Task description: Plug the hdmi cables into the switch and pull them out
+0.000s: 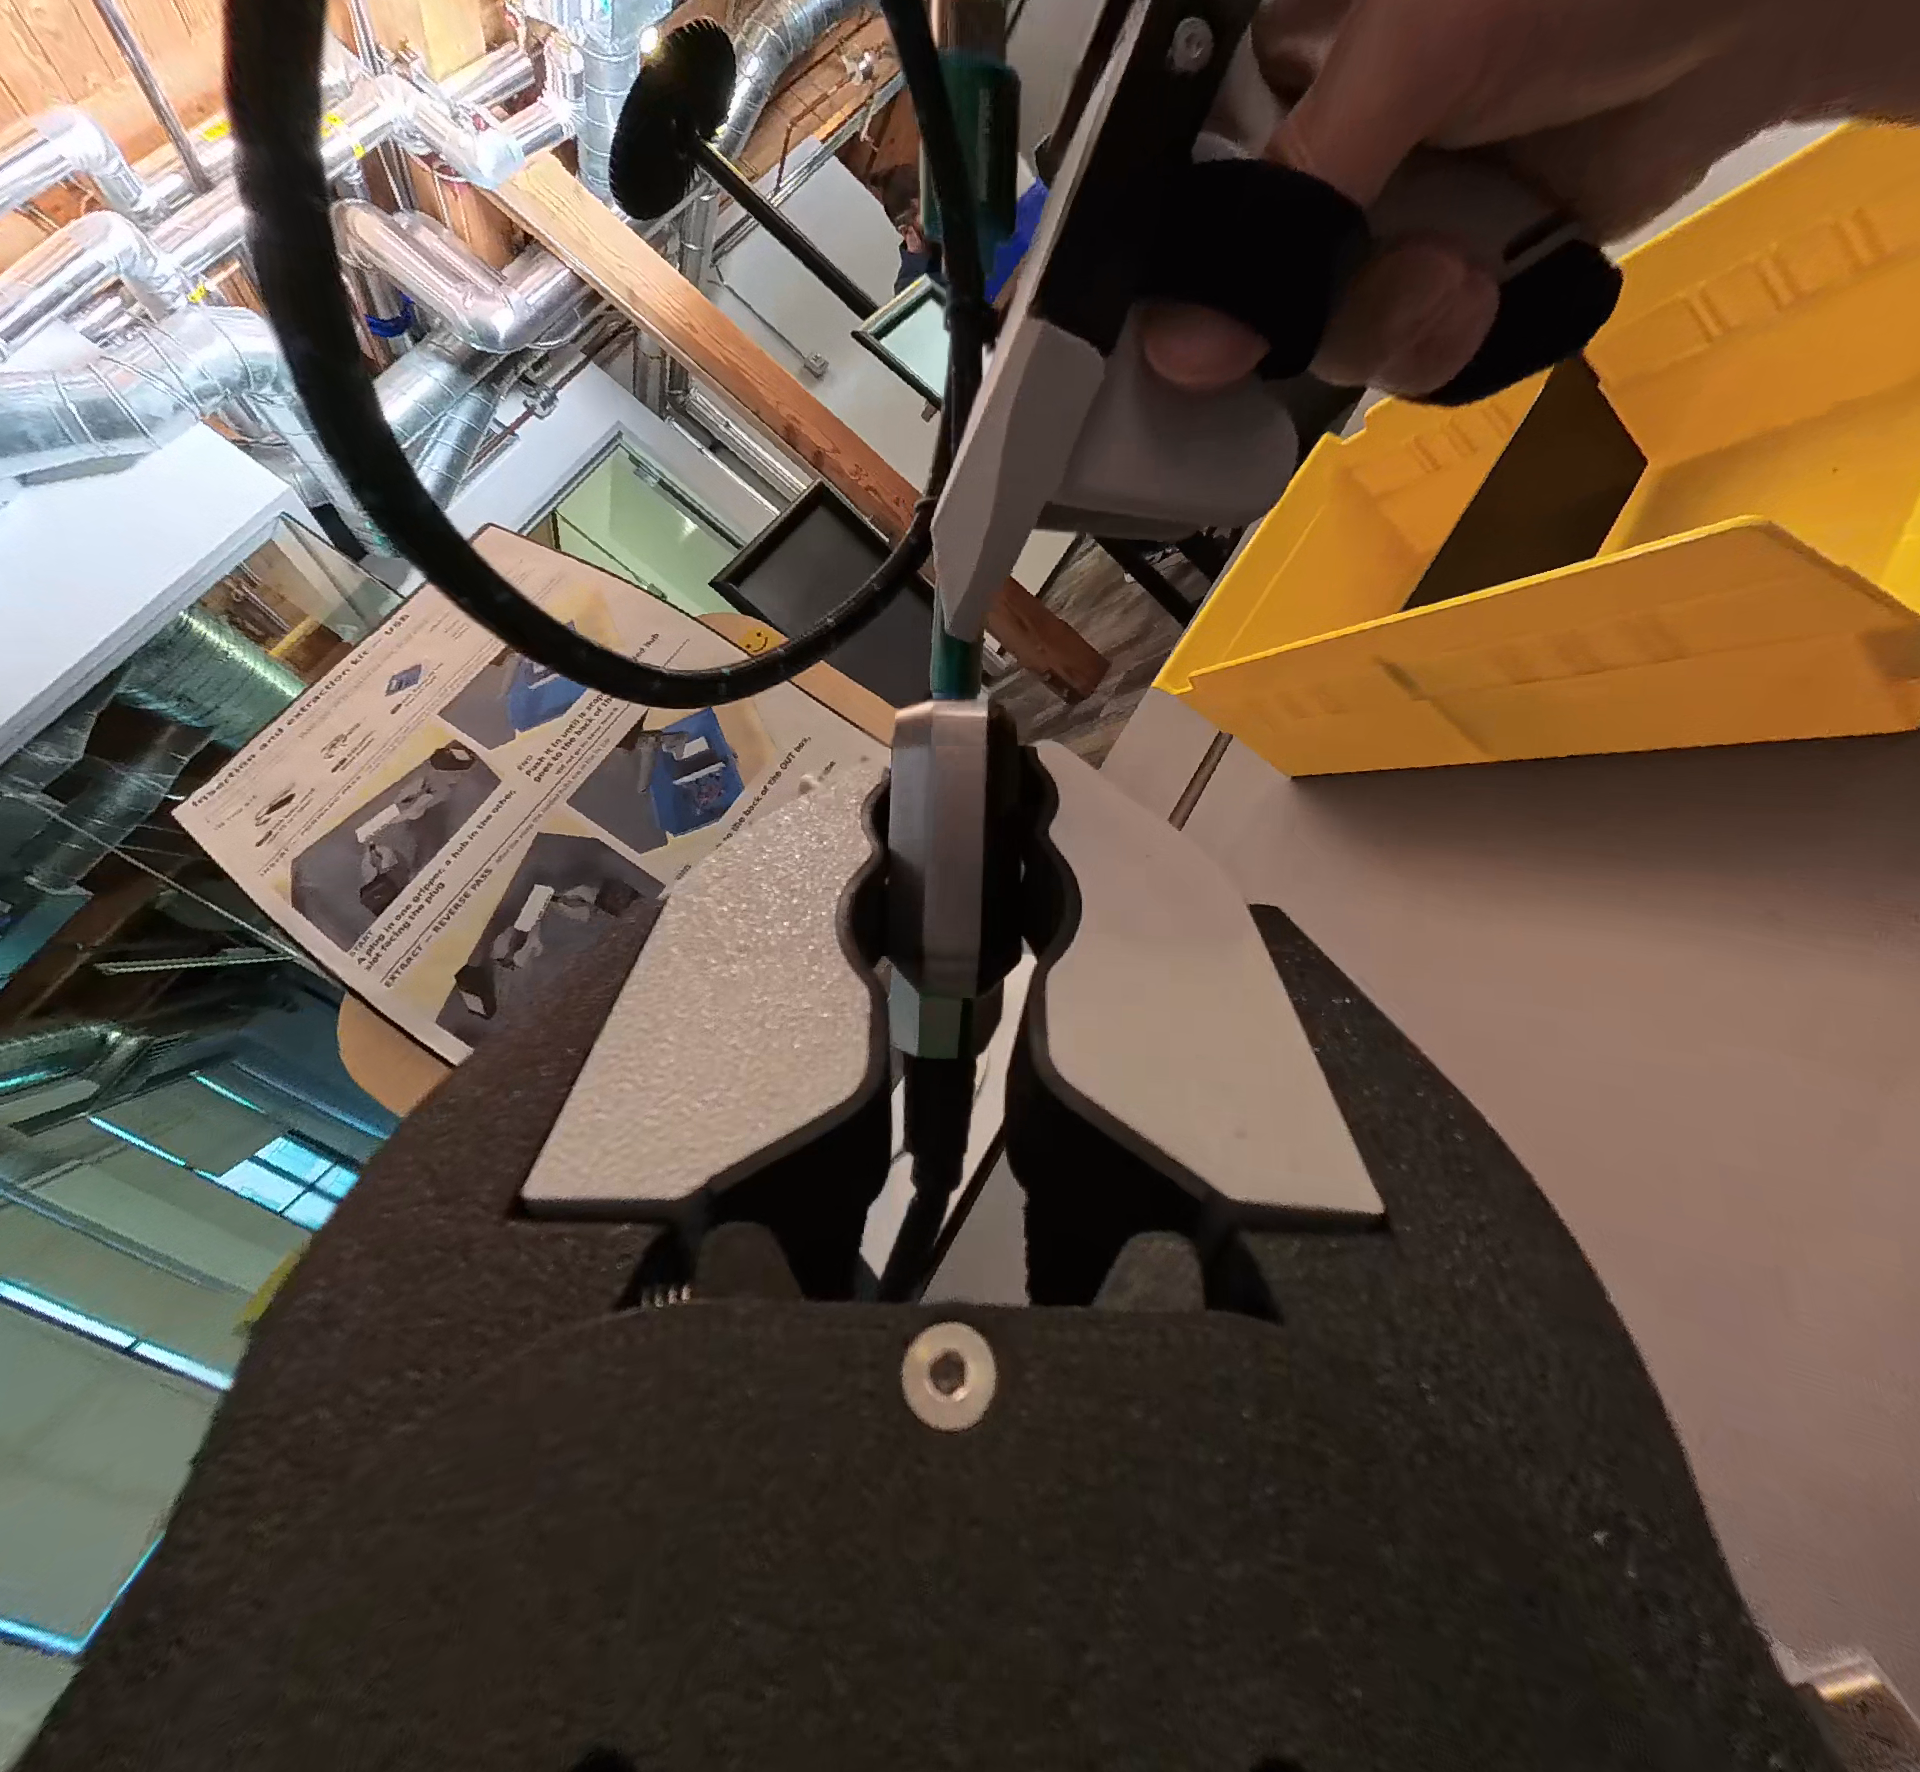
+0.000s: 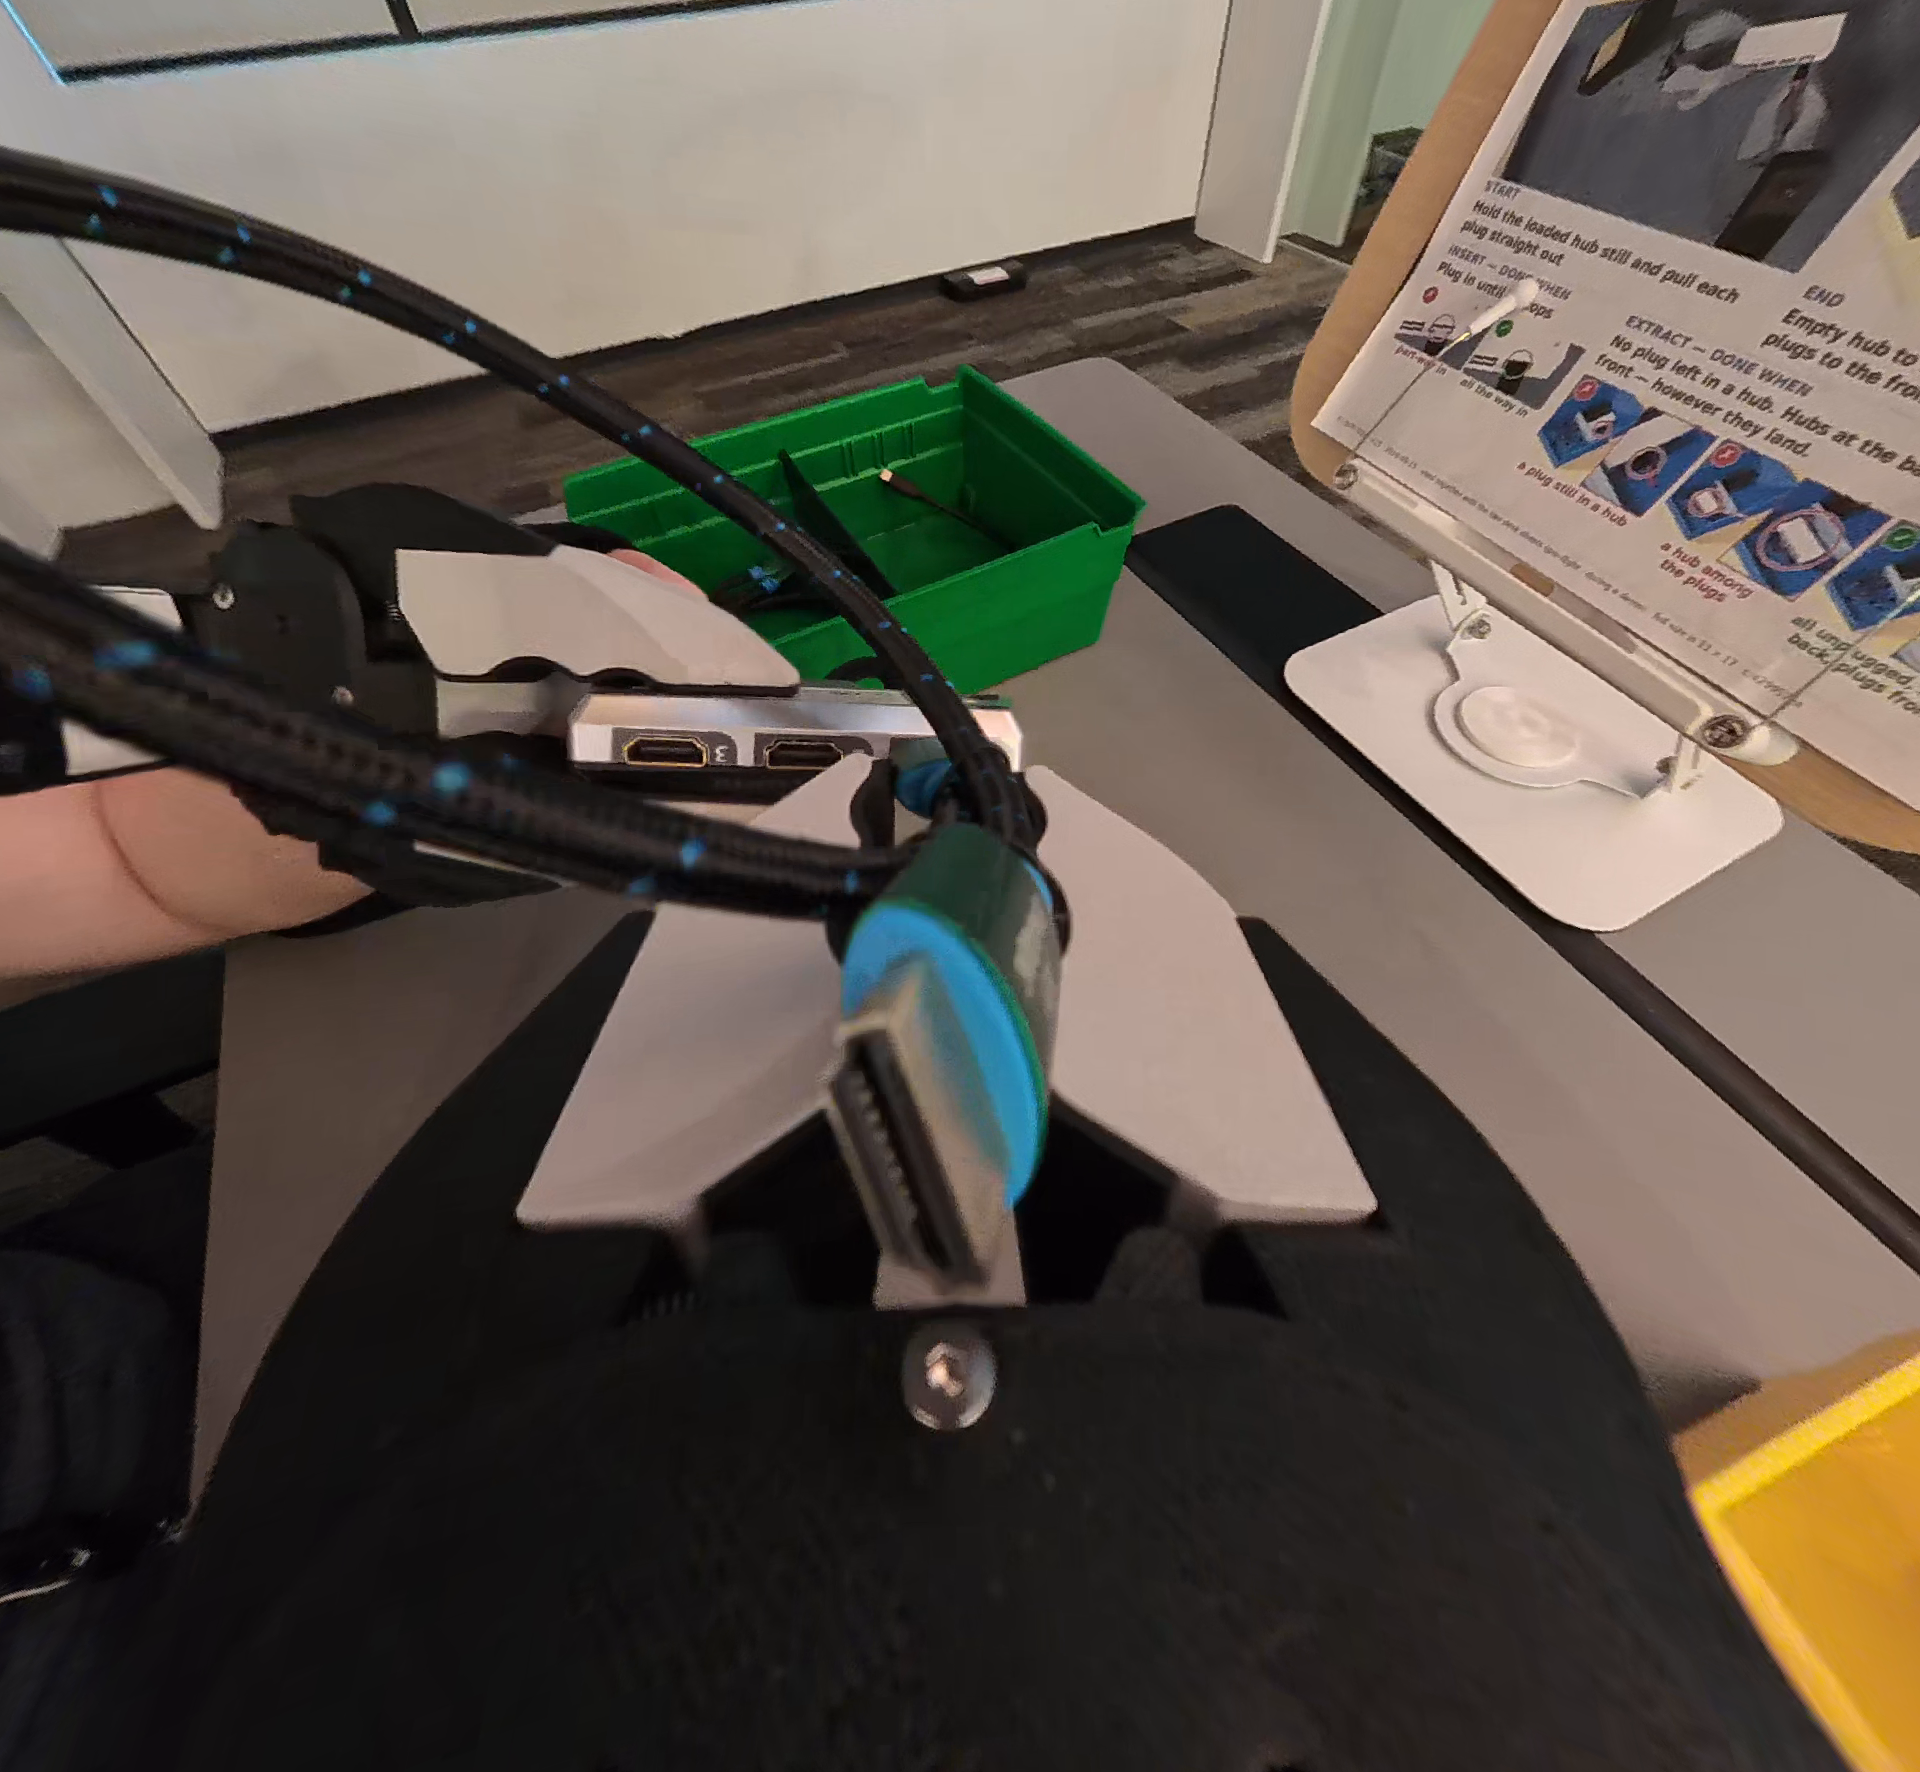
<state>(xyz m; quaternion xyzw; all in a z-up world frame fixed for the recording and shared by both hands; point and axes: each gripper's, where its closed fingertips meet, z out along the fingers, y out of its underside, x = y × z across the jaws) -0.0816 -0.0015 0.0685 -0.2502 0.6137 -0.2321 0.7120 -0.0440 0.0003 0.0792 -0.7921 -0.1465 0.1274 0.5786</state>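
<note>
Between the left gripper's grey fingers sat the silver HDMI switch, pinched edge-on, jaws tight on its slim body, a green-collared plug hanging from its near end. Just beyond the tips, the right gripper came in from above, a hand wrapped around its handle, black braided cable looping wide to the left. Farther right stood a yellow bin; farther left, an instruction sheet.

In the right wrist view, the right gripper was clamped on the braided HDMI cable just behind its blue-and-green plug, whose metal end pointed back at the camera. Dead ahead, the switch showed two empty ports, held by the left gripper. Beyond lay a green bin; off right, a white stand on the grey table.
</note>
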